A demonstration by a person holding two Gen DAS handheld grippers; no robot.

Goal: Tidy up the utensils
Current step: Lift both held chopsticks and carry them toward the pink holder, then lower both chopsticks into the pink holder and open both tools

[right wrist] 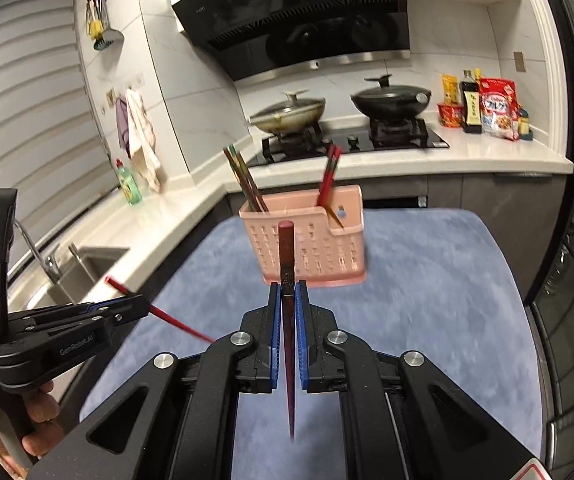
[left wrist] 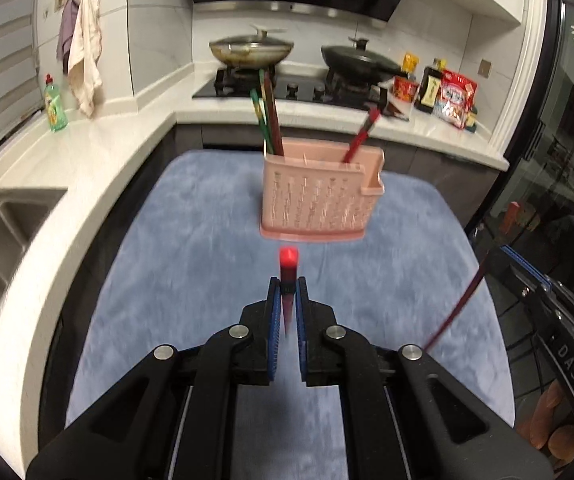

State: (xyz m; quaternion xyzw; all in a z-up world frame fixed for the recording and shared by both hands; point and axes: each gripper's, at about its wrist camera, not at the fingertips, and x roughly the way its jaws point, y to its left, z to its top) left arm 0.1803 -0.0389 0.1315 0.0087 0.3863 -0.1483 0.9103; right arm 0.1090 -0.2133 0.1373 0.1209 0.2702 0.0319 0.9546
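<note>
A pink perforated utensil holder [left wrist: 315,201] [right wrist: 307,242] stands on the blue mat [left wrist: 191,240] [right wrist: 427,280], with several chopsticks [left wrist: 267,112] [right wrist: 247,180] leaning in its compartments. My left gripper [left wrist: 288,286] is shut on a red chopstick [left wrist: 289,262], whose thick end points toward the holder. My right gripper [right wrist: 288,290] is shut on a dark brown chopstick [right wrist: 286,252] that rises in front of the holder. The left gripper [right wrist: 143,306] with its red chopstick [right wrist: 175,320] also shows at the left in the right wrist view. The brown chopstick [left wrist: 459,304] slants at the right in the left wrist view.
A white L-shaped counter [left wrist: 99,136] [right wrist: 407,160] wraps around the mat, with a sink [left wrist: 3,232] [right wrist: 83,276] at left. Two lidded pans [left wrist: 251,48] [right wrist: 391,100] sit on the stove behind. A green bottle [left wrist: 55,106] and hanging cloths [left wrist: 85,56] stand left; food packages [right wrist: 495,108] right.
</note>
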